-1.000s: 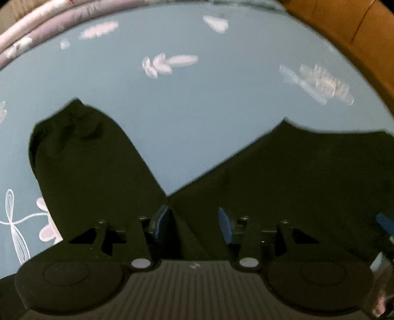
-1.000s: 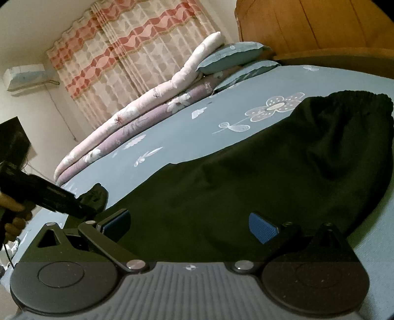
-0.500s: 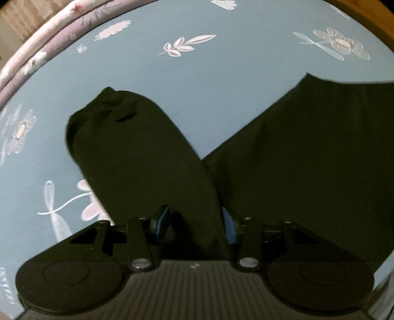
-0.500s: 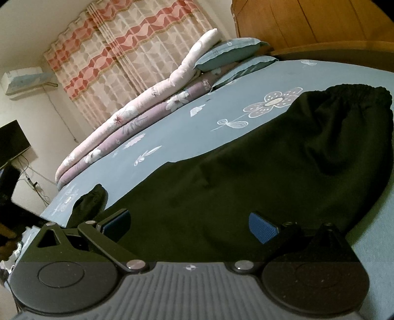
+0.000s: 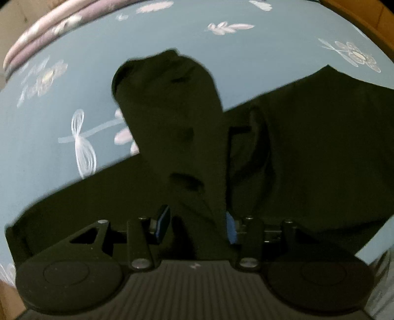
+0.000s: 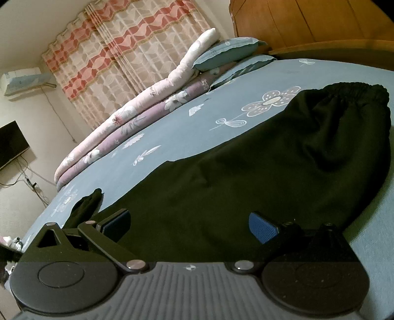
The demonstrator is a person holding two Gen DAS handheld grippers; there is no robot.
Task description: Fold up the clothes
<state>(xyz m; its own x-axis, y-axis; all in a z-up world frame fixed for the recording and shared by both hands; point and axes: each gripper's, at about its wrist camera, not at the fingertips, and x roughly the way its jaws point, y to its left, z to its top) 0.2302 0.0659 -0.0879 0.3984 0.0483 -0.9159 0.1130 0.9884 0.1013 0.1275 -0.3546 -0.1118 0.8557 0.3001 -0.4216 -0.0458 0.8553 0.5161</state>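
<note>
Black trousers lie spread on the blue flowered bed sheet, with the elastic waistband at the far right. In the left wrist view one trouser leg runs from between the jaws up to its cuff. It crosses a second black stretch at the lower left. My left gripper points steeply down over this leg. Its jaws stand apart and the left pad is clear of the cloth. My right gripper stands wide open, low over the trousers' near edge, pinching nothing.
Rolled pink and purple quilts and blue pillows line the bed's far side. A wooden headboard rises at the back right. Curtains, an air conditioner and a dark screen are beyond the bed.
The left gripper has swept sideways over the trousers, so the leg once at the left now sits between its slightly wider jaws. The hand with the left gripper has left the right wrist view. The right gripper is still.
</note>
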